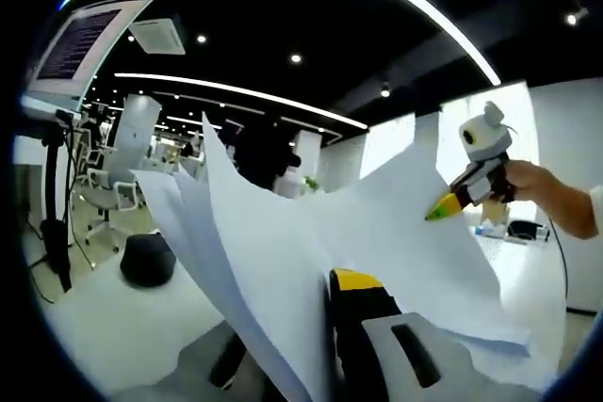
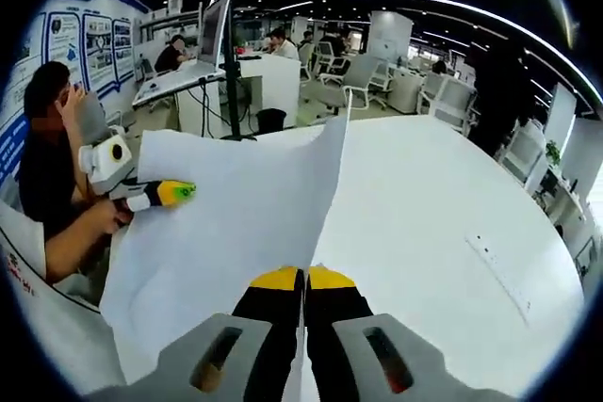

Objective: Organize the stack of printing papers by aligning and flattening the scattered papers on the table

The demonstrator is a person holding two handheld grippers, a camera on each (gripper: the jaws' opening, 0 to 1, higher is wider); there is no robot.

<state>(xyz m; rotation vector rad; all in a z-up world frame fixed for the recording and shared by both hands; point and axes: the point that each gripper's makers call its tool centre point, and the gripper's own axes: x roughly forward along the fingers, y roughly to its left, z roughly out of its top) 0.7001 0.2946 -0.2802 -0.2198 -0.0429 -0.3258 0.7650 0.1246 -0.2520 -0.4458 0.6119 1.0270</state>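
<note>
A stack of white printing papers (image 1: 377, 233) is lifted off the white table (image 2: 452, 233), fanned and curling, its sheets not aligned. The papers (image 2: 236, 223) stand up between both grippers. My left gripper (image 1: 311, 317) is shut on the sheets near their lower edge; one yellow-tipped jaw shows and the other is hidden behind the paper. It also appears at the papers' left edge as the left gripper (image 2: 174, 192), held by a hand. My right gripper (image 2: 303, 278) is shut on the sheets' near edge. The right gripper (image 1: 443, 206) meets the papers' far side, a hand behind it.
A monitor (image 1: 80, 44) on a stand rises at the left, with office chairs (image 1: 118, 195) and a black round stool (image 1: 148, 259) beyond the table edge. A person in a black top (image 2: 42, 138) sits at the left. A laptop (image 2: 212, 35) stands on a desk behind.
</note>
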